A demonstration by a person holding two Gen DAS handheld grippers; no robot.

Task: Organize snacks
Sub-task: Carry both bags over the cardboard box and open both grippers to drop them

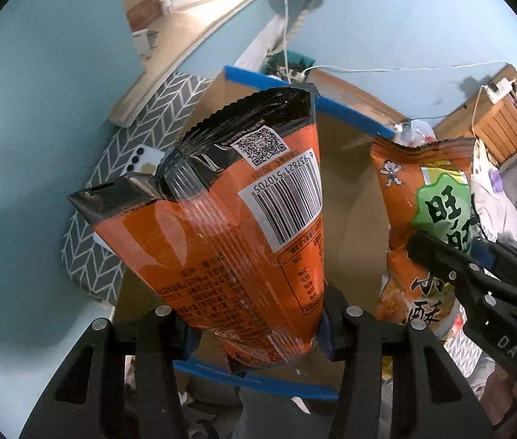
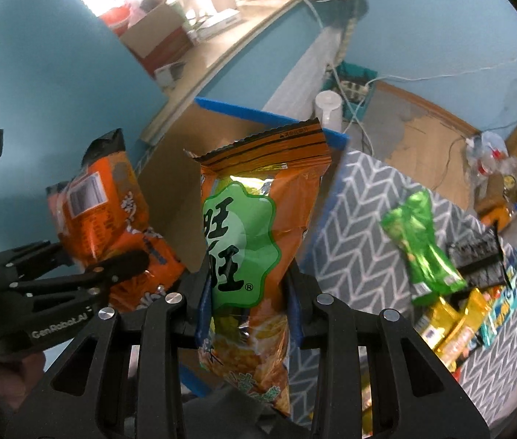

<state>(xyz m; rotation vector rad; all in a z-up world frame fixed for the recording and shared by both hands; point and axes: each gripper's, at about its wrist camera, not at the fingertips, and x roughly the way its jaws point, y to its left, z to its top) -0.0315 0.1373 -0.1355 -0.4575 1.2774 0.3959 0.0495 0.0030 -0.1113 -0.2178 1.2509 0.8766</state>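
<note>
- The left gripper [image 1: 255, 333] is clamped, part-open, on an orange-and-black snack bag [image 1: 229, 219], held above the cardboard box [image 1: 346, 190].
- The right gripper [image 2: 249, 314] pinches an orange bag with a green label [image 2: 255, 241], also over the box.
- Neither of these 2 bags is in the box yet.
- To the right, a green packet [image 2: 423, 241] and several yellow packets [image 2: 445, 325] lie on the patterned cloth [image 2: 364, 219], unsorted; most of the job seems left.

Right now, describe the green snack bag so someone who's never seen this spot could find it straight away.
Find the grey cloth with the white zigzag pattern, right of the cardboard box. On it, above a pile of yellow packets, lies the green bag. It is the only shiny all-green bag there, pinched in the middle; both held bags are orange.
</note>
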